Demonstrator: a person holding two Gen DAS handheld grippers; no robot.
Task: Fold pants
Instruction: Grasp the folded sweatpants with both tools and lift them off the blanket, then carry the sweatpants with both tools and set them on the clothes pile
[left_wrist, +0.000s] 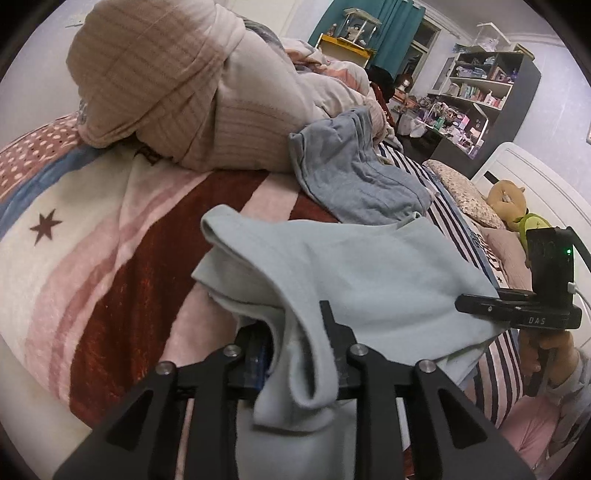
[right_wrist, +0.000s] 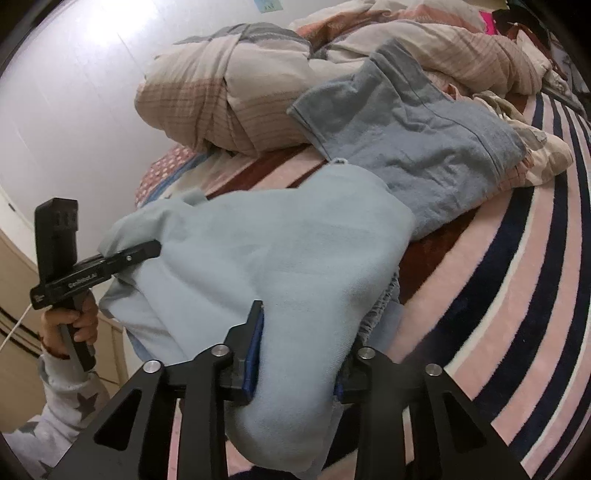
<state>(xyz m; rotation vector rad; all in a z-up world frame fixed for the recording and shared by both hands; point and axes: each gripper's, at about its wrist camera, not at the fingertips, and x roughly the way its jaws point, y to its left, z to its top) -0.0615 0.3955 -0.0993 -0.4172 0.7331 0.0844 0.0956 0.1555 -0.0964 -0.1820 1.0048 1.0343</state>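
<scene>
- At the bottom centre of your left wrist view, your left gripper (left_wrist: 295, 354) stands narrow, with a fold of the pale blue pants (left_wrist: 369, 280) bunched between its fingers; the fabric fills the gap, but you cannot tell whether the pads press on it.
- At the bottom centre of your right wrist view, your right gripper (right_wrist: 299, 354) is also narrow, its fingers either side of a thick fold of the pants (right_wrist: 280, 258).
- The pants lie folded on the striped blanket (left_wrist: 103, 295), between the two grippers; their near edge hangs toward the cameras.
- In the right wrist view the left gripper (right_wrist: 147, 249) reaches in from the left edge and touches the far-left edge of the pants.
- In the left wrist view the right gripper (left_wrist: 476, 304) comes in from the right edge, at the pants' right border.
- Just behind the pants, toward the upper right, the grey-blue garment (right_wrist: 424, 147) lies touching their far edge.
- Farther back a bundled duvet (left_wrist: 177, 92) blocks the upper left.
- Bare blanket lies at the left of the left wrist view and at the right of the right wrist view (right_wrist: 517, 277).
- A shelf unit (left_wrist: 487, 92) stands far off, upper right.
</scene>
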